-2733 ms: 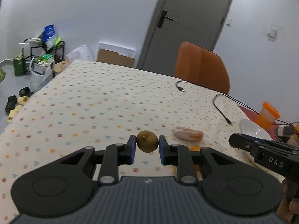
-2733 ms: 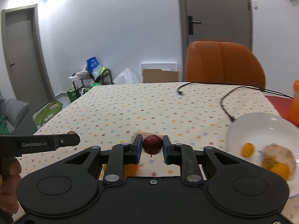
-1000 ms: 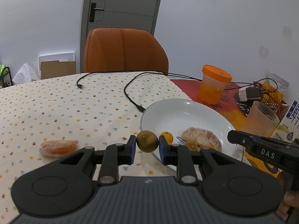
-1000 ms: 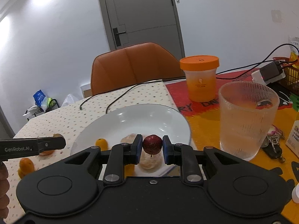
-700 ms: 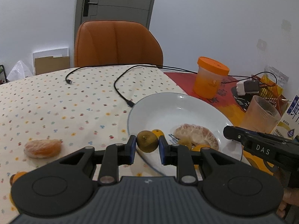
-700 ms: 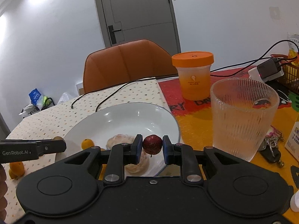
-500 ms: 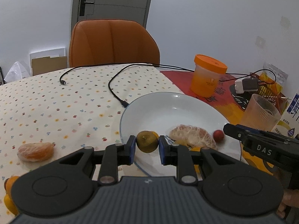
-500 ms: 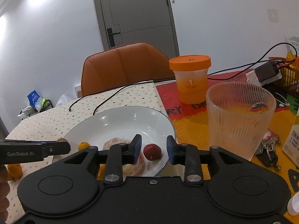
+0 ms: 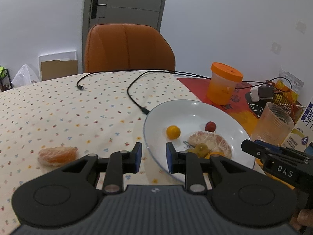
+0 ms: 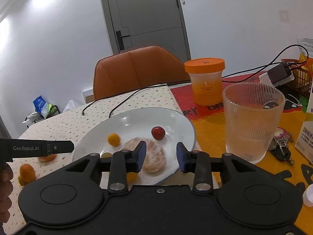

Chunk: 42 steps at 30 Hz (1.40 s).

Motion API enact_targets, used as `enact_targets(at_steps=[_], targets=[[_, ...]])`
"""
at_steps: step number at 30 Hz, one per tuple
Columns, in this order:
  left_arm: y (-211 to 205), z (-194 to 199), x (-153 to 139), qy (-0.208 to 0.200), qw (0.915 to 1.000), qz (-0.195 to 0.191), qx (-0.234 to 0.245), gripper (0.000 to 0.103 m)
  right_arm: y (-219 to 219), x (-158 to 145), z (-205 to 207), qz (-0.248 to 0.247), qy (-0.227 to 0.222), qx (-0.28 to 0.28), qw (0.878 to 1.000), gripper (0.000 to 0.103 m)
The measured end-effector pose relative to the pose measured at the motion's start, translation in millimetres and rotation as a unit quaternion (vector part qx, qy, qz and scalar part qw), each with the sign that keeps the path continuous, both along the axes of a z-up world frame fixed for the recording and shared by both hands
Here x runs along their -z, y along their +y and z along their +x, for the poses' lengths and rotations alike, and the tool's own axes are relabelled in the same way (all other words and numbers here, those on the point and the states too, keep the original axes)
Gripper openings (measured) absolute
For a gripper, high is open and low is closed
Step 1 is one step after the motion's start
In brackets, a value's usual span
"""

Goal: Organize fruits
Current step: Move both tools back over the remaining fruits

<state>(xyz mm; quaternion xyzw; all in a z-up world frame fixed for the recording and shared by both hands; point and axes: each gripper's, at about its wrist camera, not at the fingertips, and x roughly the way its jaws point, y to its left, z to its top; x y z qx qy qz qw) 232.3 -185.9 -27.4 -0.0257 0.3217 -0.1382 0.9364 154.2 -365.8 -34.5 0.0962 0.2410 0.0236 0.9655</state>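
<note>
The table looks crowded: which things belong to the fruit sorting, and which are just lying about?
Part of the job:
white plate
red fruit
small orange fruit
peeled citrus
peeled citrus on the cloth

Lying about:
ribbed glass
orange-lidded tub
black cables
keys

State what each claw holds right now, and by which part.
Nothing is held. The left claw is open and empty, as is the right claw. The red fruit and the greenish fruit lie free on the white plate.

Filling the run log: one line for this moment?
left tool: open | right tool: open | red fruit, green fruit: on plate
</note>
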Motion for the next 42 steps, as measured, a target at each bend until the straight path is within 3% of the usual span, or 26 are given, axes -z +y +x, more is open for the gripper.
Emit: enact_targets(at_steps=[3, 5, 10, 20, 31, 42], targets=[[9, -6, -3, -0.003, 1.0000, -0.002, -0.006, 0.024, 5, -2, -5, 0.002, 0.001, -0.001, 1.000, 0.037], [15, -11, -5, -0.007, 0.9999, -0.004, -0.010, 0.033, 8, -4, -8, 0.000, 0.000, -0.001, 1.000, 0.038], [29, -21, -10, -0.016, 0.9996, -0.001, -0.023, 0.041, 16, -9, -18, -0.001, -0.006, -0.003, 1.000, 0.048], [61, -40, -19, -0.035, 0.9969, 0.006, -0.070, 0.073, 31, -14, -28, 0.004, -0.010, -0.016, 1.000, 0.061], [93, -59, -24, -0.042, 0.9925, 0.017, -0.114, 0.088, 53, -21, -39, 0.026, -0.036, -0.043, 0.998, 0.103], [126, -78, -25, -0.048, 0.9871, 0.026, -0.150, 0.091, 79, -18, -42, 0.032, -0.028, -0.065, 0.997, 0.103]])
